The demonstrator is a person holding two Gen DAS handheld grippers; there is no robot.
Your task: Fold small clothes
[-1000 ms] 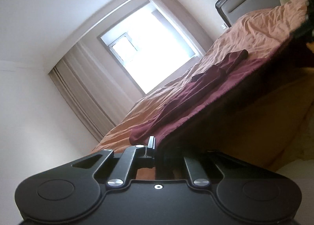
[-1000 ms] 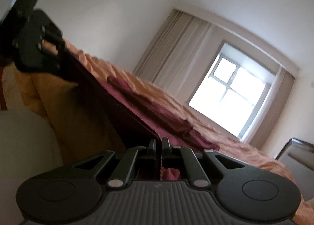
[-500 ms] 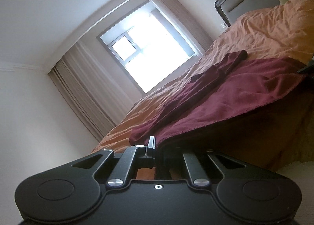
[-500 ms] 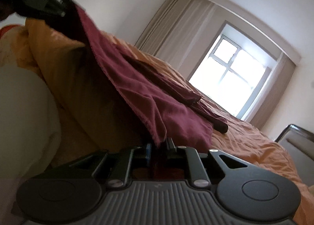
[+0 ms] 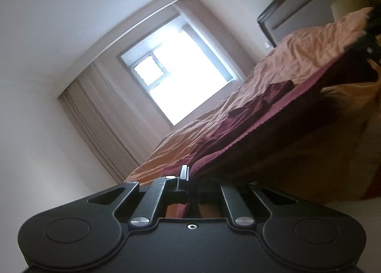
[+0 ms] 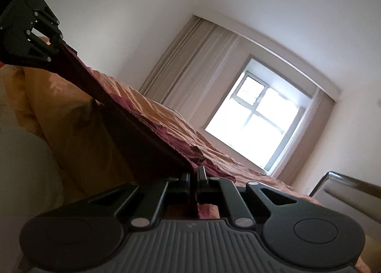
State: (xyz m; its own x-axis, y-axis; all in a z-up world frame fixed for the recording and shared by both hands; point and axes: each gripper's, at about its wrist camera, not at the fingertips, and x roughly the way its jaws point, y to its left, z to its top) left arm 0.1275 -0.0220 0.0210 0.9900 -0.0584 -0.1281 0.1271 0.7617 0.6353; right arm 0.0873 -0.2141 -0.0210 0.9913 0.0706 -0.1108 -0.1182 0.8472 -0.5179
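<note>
Dark red garment (image 5: 273, 127) stretched taut between both grippers over the edge of the orange bed (image 5: 309, 56), far end rumpled on the cover, left gripper (image 5: 188, 175) and right gripper (image 6: 195, 172) each clenched on its edge, bright window (image 6: 257, 122) behind

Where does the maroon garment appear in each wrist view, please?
Left wrist: the garment stretches from the left tool at bottom centre up to the right edge.
Right wrist: it runs from the right tool at bottom centre up to the left tool, top left.
Shared landmark: the window.
</note>
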